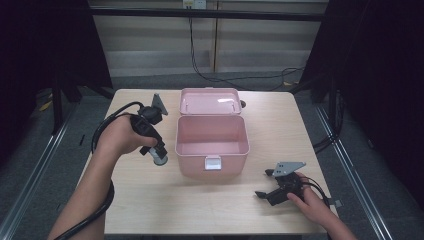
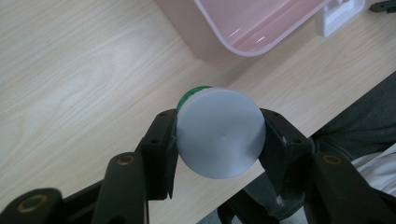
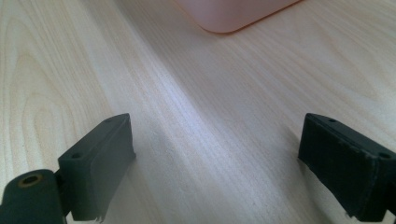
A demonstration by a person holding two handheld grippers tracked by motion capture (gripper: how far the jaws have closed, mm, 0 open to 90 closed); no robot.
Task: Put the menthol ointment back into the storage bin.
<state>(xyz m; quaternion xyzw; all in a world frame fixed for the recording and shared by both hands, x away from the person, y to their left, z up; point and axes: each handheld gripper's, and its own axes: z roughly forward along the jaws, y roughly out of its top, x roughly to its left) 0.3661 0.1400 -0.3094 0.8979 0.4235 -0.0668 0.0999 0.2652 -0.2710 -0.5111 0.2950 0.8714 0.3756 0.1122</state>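
Clamped between the two black jaws of the left claw (image 2: 219, 140) is a small round container with a pale grey-white lid (image 2: 220, 132) and a green band just visible behind the lid. It is held above the bench (image 1: 150, 200), close to the left wall of the open pink storage box (image 1: 212, 145). Seen from the high view, the left claw (image 1: 159, 156) points down and hangs beside that wall, not yet over the opening. The box's lid (image 1: 210, 101) stands tipped back and its inside looks bare; a white latch (image 1: 212, 163) sits on the front.

Over at the near right corner of the bench, the right claw (image 1: 265, 186) rests low with its jaws spread wide and nothing between them, well apart from the box.

This looks like the carrying step of putting the container into the box. The next move would call for lifting over the rim, shifting right until centred over the cavity, then lowering before letting go.
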